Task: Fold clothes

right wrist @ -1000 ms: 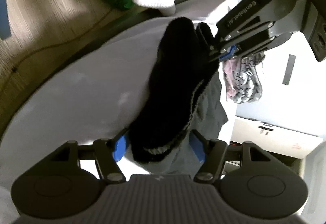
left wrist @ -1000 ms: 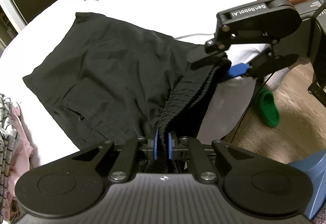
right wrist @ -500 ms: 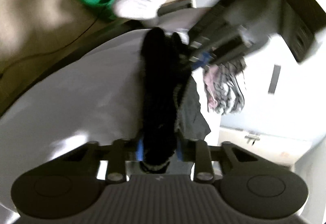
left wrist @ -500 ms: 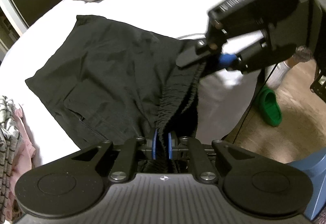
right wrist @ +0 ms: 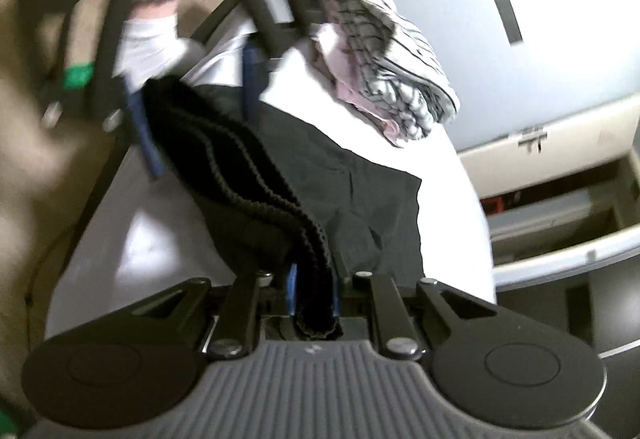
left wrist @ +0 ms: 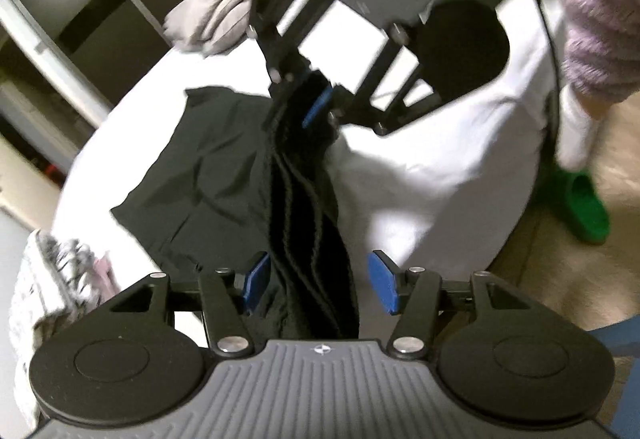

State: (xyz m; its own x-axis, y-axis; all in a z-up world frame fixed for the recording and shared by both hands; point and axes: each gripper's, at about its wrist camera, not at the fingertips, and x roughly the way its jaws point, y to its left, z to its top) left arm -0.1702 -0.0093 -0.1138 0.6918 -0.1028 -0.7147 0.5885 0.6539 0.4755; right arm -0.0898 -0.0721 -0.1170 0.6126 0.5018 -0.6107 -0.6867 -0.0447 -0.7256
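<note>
The black shorts [left wrist: 208, 175] lie on the white bed [left wrist: 432, 167], the legs spread flat toward the far left while the ribbed elastic waistband [left wrist: 308, 215] is lifted off the sheet as a bunched dark strip. That strip's long axis runs near to far in the left wrist view, from one hand-held gripper to the other.

The left hand-held gripper [left wrist: 318, 285] has its blue pads wide apart; the waistband passes between them, and neither pad presses on it. The right hand-held gripper [right wrist: 314, 299] has its pads drawn in tight on the band's other end, pinching it.

A striped garment [right wrist: 392, 55] over something pink sits on the bed past the shorts. Grey bedding [left wrist: 216, 19] is heaped at the far edge. A green slipper [left wrist: 584, 207] is on the floor at right.
</note>
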